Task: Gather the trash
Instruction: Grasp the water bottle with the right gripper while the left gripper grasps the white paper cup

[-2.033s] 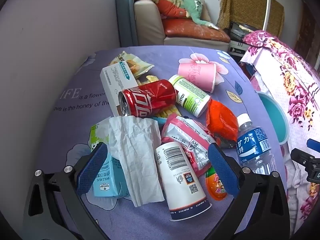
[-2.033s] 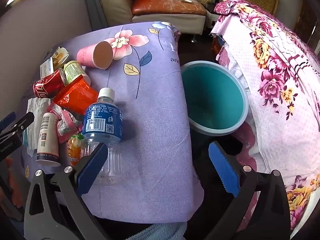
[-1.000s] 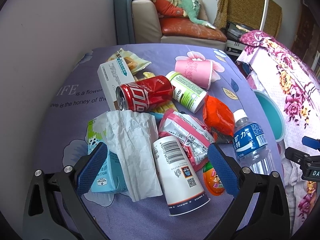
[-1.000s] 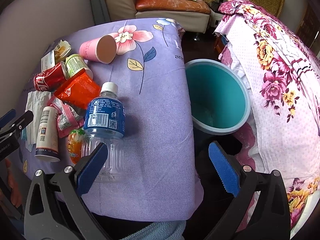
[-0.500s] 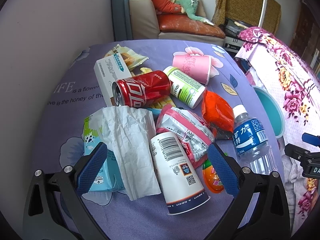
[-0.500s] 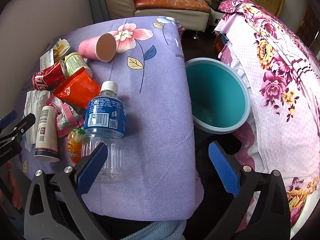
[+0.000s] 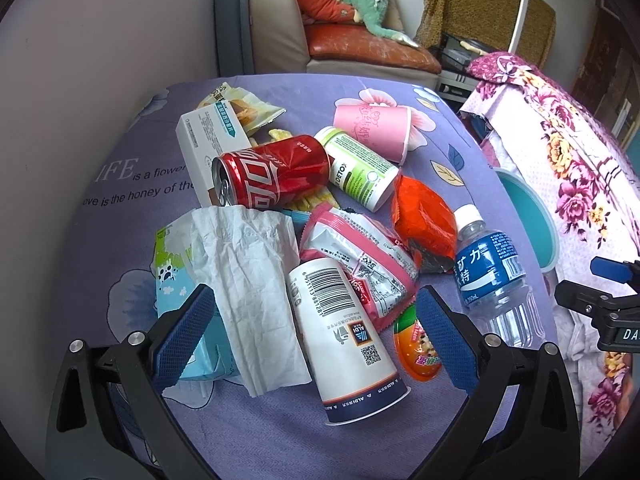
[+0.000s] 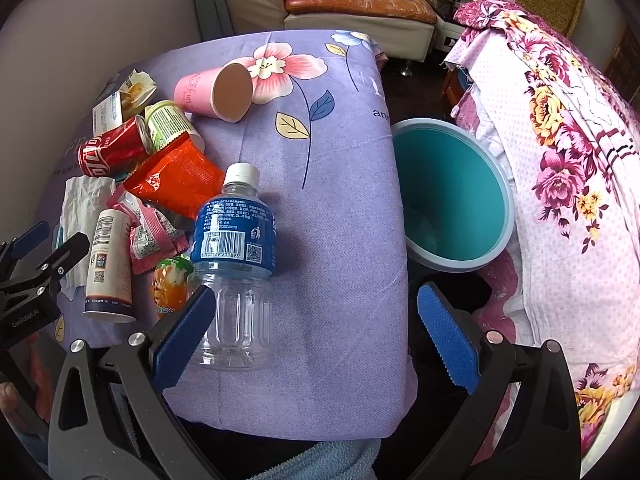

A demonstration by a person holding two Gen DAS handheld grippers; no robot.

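Bright, even daylight (soft shadows); sharp focus, fisheye bending, dark vignetted corners.

On a lilac cloth [image 8: 340, 184] printed with pink and blue flowers lie a red can [image 7: 276, 176], a pink cup [image 7: 372, 130], an orange packet [image 7: 422, 216], a white tissue [image 7: 248, 280] and a clear, blue-labelled bottle [image 8: 236, 256], beside a teal bin [image 8: 452, 196].
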